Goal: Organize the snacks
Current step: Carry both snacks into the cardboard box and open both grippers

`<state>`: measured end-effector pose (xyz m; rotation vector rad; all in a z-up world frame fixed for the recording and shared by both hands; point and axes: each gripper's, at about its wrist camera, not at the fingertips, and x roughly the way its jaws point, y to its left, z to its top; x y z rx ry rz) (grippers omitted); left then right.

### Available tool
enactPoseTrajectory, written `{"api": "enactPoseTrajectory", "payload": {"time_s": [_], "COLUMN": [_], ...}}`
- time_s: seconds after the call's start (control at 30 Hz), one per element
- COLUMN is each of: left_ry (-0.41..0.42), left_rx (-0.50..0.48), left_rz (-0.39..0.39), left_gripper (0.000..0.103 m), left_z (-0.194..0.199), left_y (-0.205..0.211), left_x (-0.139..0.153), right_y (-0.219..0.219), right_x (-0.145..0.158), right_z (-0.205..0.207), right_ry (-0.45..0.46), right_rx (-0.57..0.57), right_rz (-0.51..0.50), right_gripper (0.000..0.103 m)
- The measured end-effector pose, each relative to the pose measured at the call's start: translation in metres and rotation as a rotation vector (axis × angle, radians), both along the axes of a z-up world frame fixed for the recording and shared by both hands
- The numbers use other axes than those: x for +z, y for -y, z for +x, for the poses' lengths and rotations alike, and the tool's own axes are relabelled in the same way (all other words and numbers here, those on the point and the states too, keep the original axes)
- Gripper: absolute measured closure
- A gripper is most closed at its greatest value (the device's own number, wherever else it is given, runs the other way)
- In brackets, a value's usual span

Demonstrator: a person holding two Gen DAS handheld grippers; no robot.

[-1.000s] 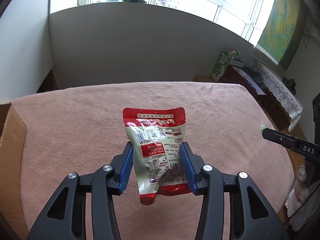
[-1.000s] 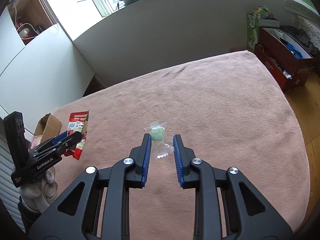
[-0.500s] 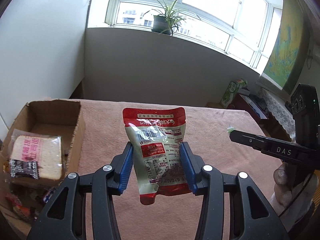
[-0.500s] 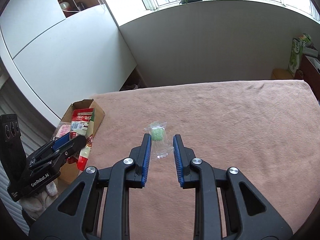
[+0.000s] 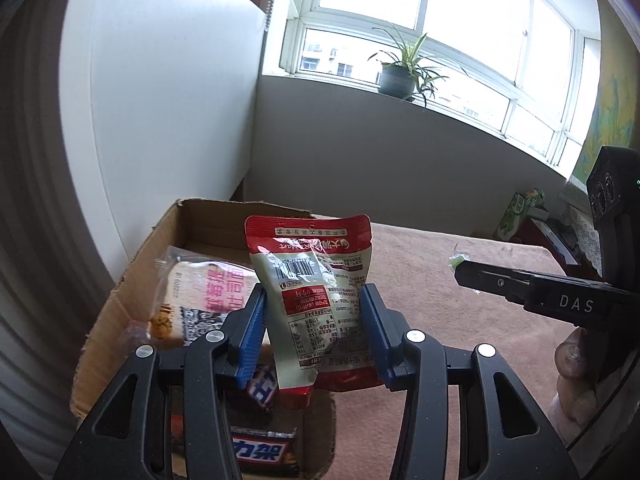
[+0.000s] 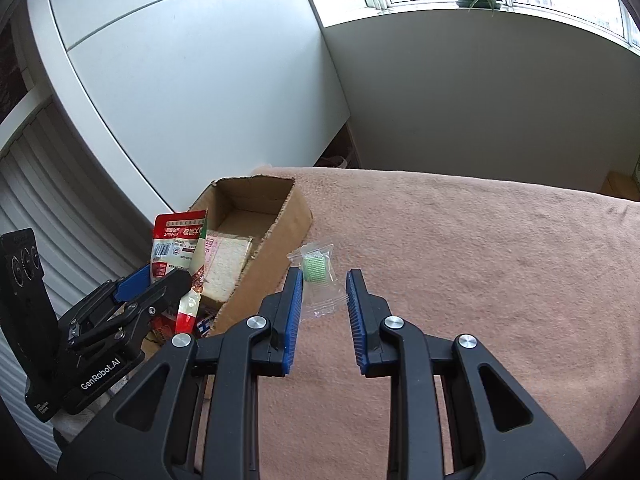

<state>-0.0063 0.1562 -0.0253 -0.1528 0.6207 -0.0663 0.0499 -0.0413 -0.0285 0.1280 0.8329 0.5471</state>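
Note:
My left gripper (image 5: 314, 328) is shut on a red and white snack pouch (image 5: 316, 280) and holds it upright above the open cardboard box (image 5: 120, 304). The pouch (image 6: 176, 240) and left gripper (image 6: 160, 280) also show over the box (image 6: 280, 240) in the right wrist view. My right gripper (image 6: 323, 296) is shut on a small clear packet with a green sweet (image 6: 316, 270), held above the pink tablecloth (image 6: 480, 260) just right of the box. The right gripper (image 5: 464, 270) shows at the right of the left wrist view.
The box holds a wrapped bread slice (image 5: 204, 292), a chocolate bar (image 5: 264, 450) and other snacks. It sits at the table's left end beside a white cabinet (image 6: 200, 100). A potted plant (image 5: 400, 76) stands on the windowsill.
Both grippers have swung left with their loads. The pouch has gone from over the cloth to over the box. The green packet has moved next to the box's right wall.

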Motion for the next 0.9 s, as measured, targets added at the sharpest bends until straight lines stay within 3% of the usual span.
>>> {"api": "enactPoseTrajectory", "payload": {"time_s": [0.37,0.47,0.53,0.6,0.63,0.9], "left_ry": [-0.024,-0.032,-0.024,-0.016,-0.011,0.005], "left_rx": [0.099,0.094,0.101,0.108,0.112,0.144], "left_rz": [-0.038,-0.039,-0.040,-0.049,-0.053,-0.069], "left_gripper": [0.058,0.047,0.045,0.045,0.045,0.045], "left_z": [-0.003,0.000,0.000,-0.002,-0.006,-0.017], "left_y": [-0.058,-0.057,-0.056,-0.059,-0.064,-0.074], "left_x": [-0.009,-0.010,-0.008,-0.006,-0.005,-0.002], "right_y": [-0.073,-0.093,-0.103,-0.110,-0.111,-0.094], "right_x": [-0.007,-0.013,-0.017,-0.017,-0.017,-0.009], "right_z": [-0.014,-0.022,-0.028,-0.035,-0.039,-0.045], "right_ry": [0.017,0.019,0.042,0.064,0.078,0.097], "right_rx": [0.141,0.209,0.231,0.248,0.248,0.221], "right_rz": [-0.011,-0.036,-0.067,-0.093,-0.100,-0.092], "right_gripper": [0.080,0.079,0.075,0.052,0.048,0.046]}}
